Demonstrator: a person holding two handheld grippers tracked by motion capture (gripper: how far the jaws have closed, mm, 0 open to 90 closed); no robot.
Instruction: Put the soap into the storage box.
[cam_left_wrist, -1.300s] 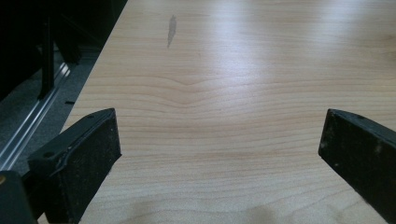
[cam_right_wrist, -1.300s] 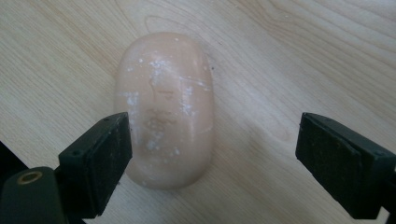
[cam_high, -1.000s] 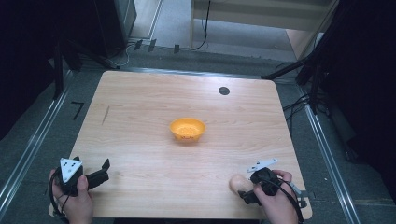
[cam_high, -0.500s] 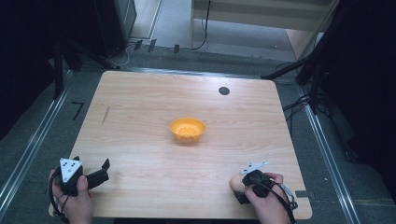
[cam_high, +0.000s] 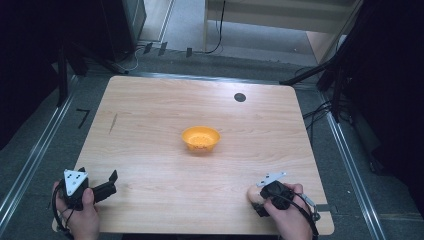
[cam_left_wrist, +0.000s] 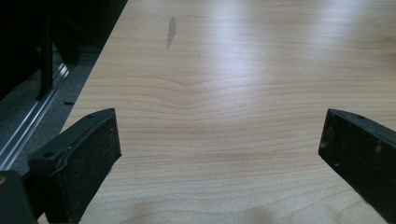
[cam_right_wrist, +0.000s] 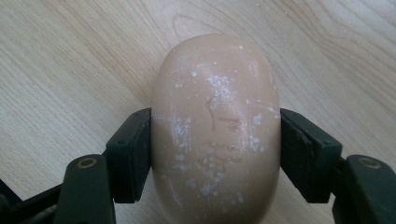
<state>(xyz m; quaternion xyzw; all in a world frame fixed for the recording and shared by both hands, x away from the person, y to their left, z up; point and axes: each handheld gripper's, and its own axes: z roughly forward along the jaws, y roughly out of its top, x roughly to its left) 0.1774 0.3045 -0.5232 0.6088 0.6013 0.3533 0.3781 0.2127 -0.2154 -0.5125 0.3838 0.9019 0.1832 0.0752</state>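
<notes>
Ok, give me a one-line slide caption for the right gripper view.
Right gripper shut on a rounded tan soap bar over the wooden table.

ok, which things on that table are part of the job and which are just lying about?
In play:
- pale peach oval soap bar, clamped between the right gripper fingers
- small orange plastic bowl, probably the target

Idle:
- left gripper, open over bare wooden table
- round black table grommet

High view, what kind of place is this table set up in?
Probably a lab or recording workspace: a bare wooden table stands inside metal floor rails, with cables trailing over the floor behind it and dark stands at its sides.
</notes>
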